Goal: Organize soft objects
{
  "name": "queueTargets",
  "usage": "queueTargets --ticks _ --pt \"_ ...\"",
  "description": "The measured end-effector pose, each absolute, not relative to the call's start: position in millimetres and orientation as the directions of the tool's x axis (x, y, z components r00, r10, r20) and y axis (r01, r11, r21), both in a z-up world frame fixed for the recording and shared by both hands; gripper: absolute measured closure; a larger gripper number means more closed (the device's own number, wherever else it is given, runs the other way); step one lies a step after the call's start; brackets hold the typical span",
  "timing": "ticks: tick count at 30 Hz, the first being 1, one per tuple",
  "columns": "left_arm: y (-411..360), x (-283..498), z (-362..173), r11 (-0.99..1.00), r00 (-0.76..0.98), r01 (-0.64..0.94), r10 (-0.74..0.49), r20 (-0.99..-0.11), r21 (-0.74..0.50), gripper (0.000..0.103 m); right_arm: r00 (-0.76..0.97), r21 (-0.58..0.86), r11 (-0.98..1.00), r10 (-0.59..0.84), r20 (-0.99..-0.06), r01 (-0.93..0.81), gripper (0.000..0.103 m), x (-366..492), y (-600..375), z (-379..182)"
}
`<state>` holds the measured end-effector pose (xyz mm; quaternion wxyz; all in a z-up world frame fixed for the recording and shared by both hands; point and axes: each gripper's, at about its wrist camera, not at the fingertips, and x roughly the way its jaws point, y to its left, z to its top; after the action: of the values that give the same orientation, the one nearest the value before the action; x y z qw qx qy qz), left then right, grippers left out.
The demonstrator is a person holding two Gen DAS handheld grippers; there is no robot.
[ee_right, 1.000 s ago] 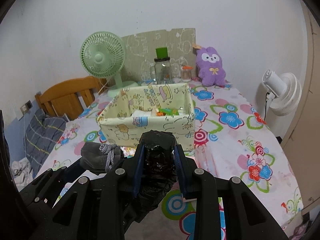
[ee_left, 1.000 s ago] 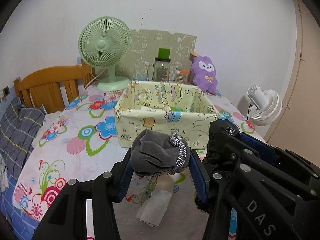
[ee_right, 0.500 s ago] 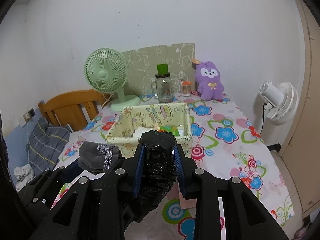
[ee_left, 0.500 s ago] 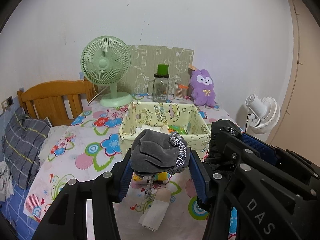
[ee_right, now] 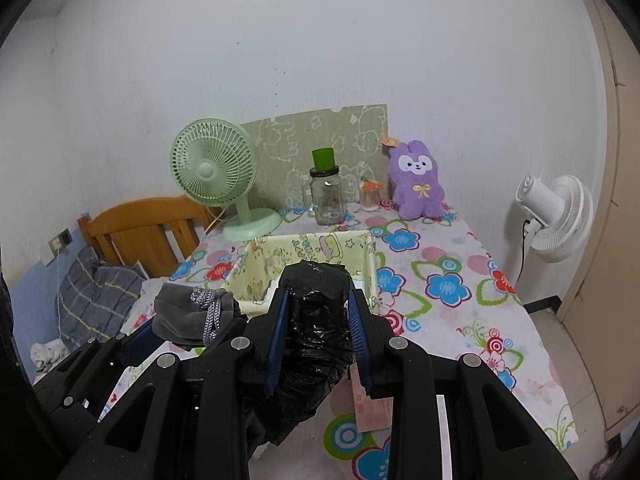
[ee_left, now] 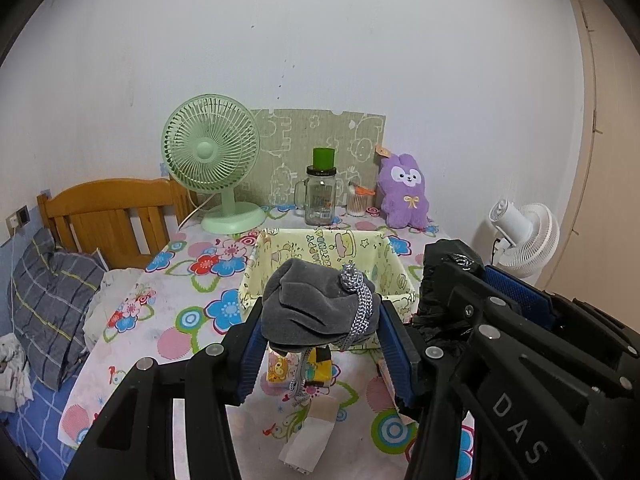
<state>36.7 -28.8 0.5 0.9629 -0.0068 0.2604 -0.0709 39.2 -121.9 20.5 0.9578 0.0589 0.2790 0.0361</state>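
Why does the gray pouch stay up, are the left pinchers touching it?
Touching. The left wrist view shows the left gripper with both blue pads pressed against the sides of the gray pouch, holding it off the table.

**Both grippers raised, each clamping a soft item**

L gripper (ee_left: 320,320) is pinching a grey pouch (ee_left: 316,308) btw. its blue pads (ee_left: 394,352), jaws partly closed, item bulging above the tips. R gripper (ee_right: 316,316) is squeezing a black bag (ee_right: 312,300) w/ narrower jaw gap. Both are pointing fwd, side by side, R just beside L.
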Motion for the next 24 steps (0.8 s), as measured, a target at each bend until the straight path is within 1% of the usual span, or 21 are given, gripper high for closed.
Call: queueTargets --ticks 24 --pt "-26.8 97.2 4.1 0.988 0.848 0.137 -0.152 -0.508 -0.069 0.049 0.837 0.134 0.991 0.091 -0.539 -0.022 0.07 97.4 -121.6 22.4"
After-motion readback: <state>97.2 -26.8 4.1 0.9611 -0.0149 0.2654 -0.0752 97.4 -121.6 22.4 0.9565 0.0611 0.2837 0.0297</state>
